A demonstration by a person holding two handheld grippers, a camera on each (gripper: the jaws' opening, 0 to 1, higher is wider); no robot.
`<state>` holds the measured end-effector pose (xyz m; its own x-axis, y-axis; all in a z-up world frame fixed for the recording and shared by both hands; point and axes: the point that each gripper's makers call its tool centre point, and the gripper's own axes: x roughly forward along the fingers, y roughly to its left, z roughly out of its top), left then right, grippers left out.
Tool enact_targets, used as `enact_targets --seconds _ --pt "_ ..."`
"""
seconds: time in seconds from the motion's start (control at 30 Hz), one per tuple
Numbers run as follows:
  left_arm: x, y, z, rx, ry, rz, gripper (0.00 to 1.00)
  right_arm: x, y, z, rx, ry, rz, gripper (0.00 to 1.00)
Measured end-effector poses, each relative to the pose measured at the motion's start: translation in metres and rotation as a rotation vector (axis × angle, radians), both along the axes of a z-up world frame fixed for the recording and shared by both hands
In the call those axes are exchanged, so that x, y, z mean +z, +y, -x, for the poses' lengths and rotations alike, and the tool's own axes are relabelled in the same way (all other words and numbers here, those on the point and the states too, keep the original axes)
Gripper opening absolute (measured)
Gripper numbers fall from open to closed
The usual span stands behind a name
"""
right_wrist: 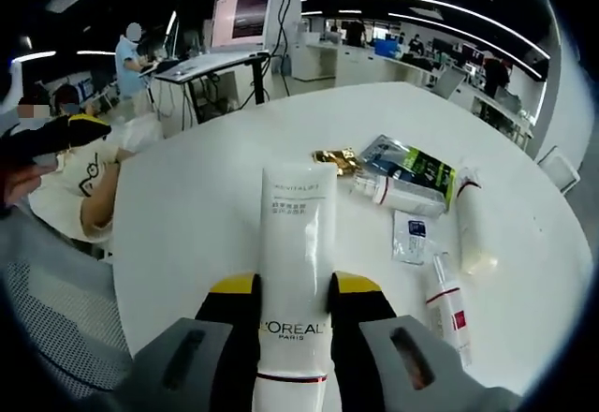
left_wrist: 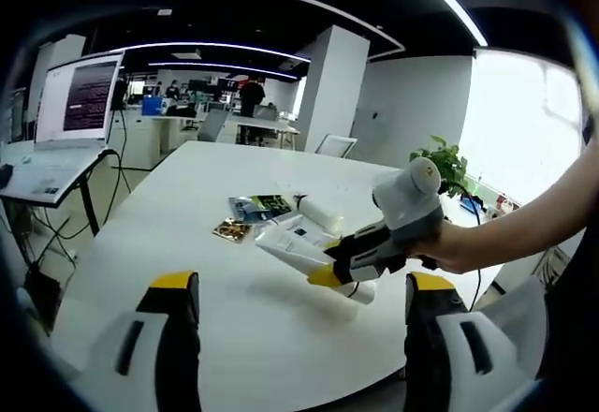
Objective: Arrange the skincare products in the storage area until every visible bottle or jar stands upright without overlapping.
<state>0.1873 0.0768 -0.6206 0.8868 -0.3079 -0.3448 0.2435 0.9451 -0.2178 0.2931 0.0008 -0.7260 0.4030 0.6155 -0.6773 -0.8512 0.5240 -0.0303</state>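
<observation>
My right gripper (right_wrist: 295, 292) is shut on a white L'Oreal tube (right_wrist: 296, 234), which points away over the white table (right_wrist: 187, 225). In the left gripper view that same gripper (left_wrist: 329, 267) comes in from the right in a person's hand, with the tube (left_wrist: 285, 248) held low above the table. My left gripper (left_wrist: 301, 286) stands wide open with nothing between its jaws. Lying flat beyond are a white bottle (right_wrist: 398, 193), a white tube (right_wrist: 473, 220), a slim bottle with a red label (right_wrist: 447, 307), a small sachet (right_wrist: 410, 234), a gold packet (right_wrist: 335, 157) and a dark green packet (right_wrist: 414, 167).
The big white table (left_wrist: 187, 243) has bare room on its near and left side. A desk with a monitor (right_wrist: 245, 7) stands beyond the table's far edge. A seated person (right_wrist: 89, 178) is close to the table's left edge, and a plant (left_wrist: 449, 161) stands at the far right.
</observation>
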Motion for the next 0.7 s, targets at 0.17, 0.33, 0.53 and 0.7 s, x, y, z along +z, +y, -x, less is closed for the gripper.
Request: enact_targets --seconds 0.17,0.33,0.53,0.7 --pt "0.001 0.0 0.0 -0.001 -0.003 0.001 0.84 0.005 -0.004 0.009 0.01 -0.018 -0.011 0.27" --pt "0.001 -0.001 0.0 -0.001 -0.004 0.006 0.84 0.01 -0.01 0.018 0.013 -0.03 -0.02 0.27" --pt "0.002 -0.002 0.0 -0.001 -0.006 0.018 0.84 0.018 -0.014 0.027 -0.003 -0.04 -0.049 0.27" --pt "0.003 -0.004 0.001 -0.007 -0.006 0.021 0.84 0.024 -0.015 0.035 0.009 -0.065 -0.062 0.27"
